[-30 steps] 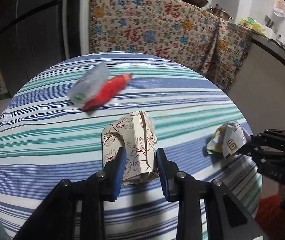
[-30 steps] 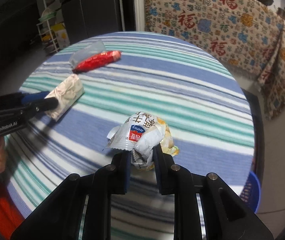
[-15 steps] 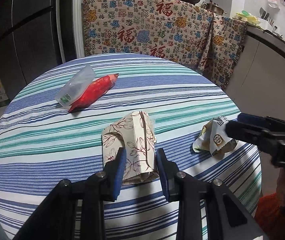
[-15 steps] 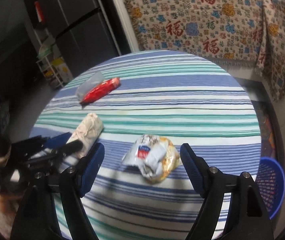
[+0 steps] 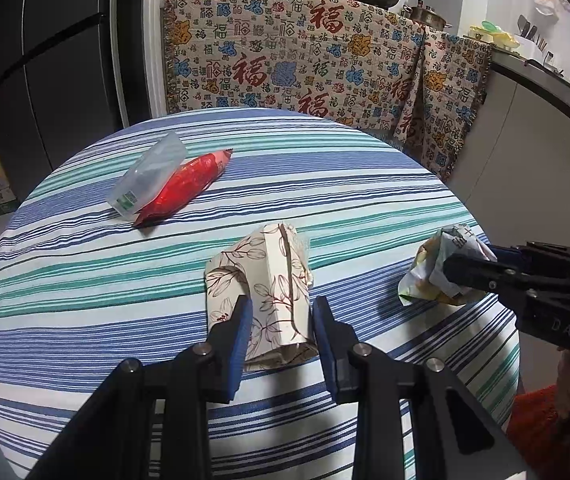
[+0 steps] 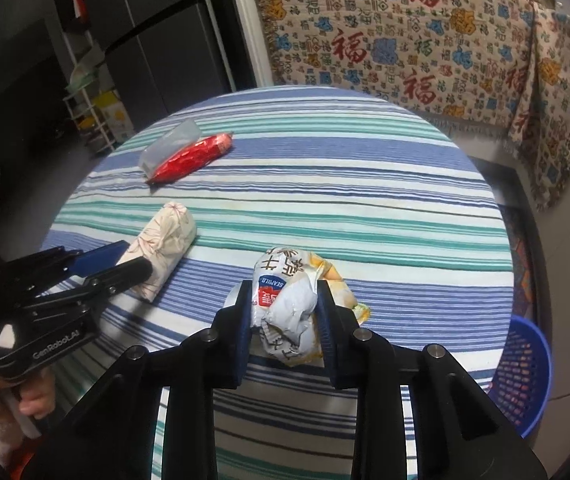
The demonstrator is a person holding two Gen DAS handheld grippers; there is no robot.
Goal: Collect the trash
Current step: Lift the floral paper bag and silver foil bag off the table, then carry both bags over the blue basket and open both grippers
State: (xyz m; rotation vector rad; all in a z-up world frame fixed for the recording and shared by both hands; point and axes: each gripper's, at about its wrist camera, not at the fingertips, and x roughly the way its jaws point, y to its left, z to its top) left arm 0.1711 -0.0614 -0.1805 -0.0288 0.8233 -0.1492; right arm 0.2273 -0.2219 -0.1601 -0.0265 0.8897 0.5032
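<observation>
A crumpled white-and-yellow snack wrapper [image 6: 287,312] with a red-blue label is clamped between the right gripper [image 6: 283,316] jaws, while a leaf-printed paper packet [image 5: 269,292] is pinched between the left gripper [image 5: 279,332] jaws, above the striped tablecloth [image 5: 85,280].

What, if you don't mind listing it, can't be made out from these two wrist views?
- Near end of the floral paper packet, left wrist view: hidden between the left claw fingers.
- Underside of the crumpled wrapper, right wrist view: covered by the right claw.
- Clear plastic bag label: too small to read.
- Blue basket: inside hidden by its wall and the table edge.
</observation>
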